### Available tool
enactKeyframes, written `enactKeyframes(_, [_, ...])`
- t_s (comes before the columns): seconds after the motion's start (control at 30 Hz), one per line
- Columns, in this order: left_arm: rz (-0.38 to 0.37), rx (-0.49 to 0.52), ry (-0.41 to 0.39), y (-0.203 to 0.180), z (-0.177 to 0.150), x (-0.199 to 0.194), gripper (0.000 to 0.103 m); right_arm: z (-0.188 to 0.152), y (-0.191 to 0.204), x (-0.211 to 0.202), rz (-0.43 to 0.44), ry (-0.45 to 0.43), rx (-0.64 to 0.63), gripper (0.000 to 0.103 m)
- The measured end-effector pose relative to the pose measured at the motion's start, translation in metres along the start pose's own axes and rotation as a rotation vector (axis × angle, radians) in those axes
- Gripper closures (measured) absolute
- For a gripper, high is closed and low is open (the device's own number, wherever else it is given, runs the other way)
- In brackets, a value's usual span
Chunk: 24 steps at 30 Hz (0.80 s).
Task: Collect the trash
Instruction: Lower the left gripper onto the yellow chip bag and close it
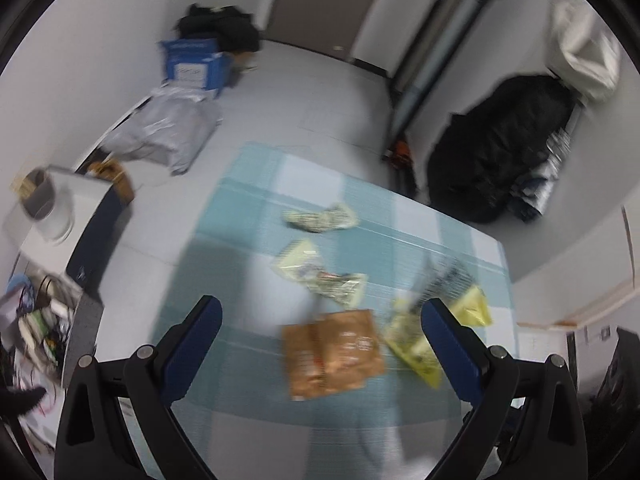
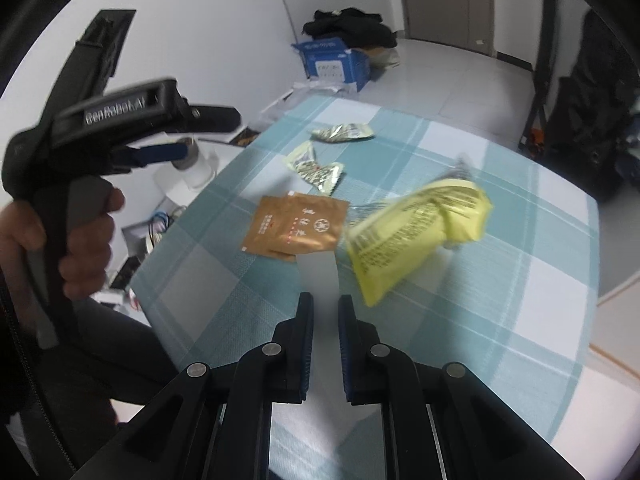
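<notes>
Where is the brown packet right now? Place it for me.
The brown packet lies flat on the checked tablecloth, centre of the right wrist view, just left of the yellow bag and nearer the camera than the small wrappers.
</notes>
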<state>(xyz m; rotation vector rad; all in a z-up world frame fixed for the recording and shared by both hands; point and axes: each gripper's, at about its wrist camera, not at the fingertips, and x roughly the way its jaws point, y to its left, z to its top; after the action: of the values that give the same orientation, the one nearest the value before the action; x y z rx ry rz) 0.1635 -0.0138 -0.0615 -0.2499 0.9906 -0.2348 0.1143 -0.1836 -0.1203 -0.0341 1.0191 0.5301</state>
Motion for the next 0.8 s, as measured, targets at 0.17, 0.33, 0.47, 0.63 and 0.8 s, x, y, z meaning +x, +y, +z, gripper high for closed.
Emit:
enactKeyframes(0.17, [-0.031,0.059,0.037,-0.032,-0.002,0.01,0.005,-0.009,-0.026,-0.025,0.013,-0.059,0.084,0.092])
enactKeyframes(0.33, [-0.052,0.06,0.116,-0.052,-0.006,0.036,0.005,-0.018,-0.038,-0.043,0.015,-0.095,0.105,0.092])
enactKeyframes(0.47, [-0.048,0.083,0.167,-0.072,-0.012,0.052,0.005,-0.024,-0.047,-0.057,0.037,-0.128,0.133,0.092])
enactKeyframes(0.63, [0.037,0.161,0.17,-0.09,-0.017,0.065,0.005,-0.025,-0.05,-0.07,0.076,-0.158,0.147,0.092])
enactKeyframes(0.8, [0.103,0.189,0.203,-0.091,-0.021,0.081,0.034,-0.03,-0.057,-0.084,0.091,-0.193,0.157,0.092])
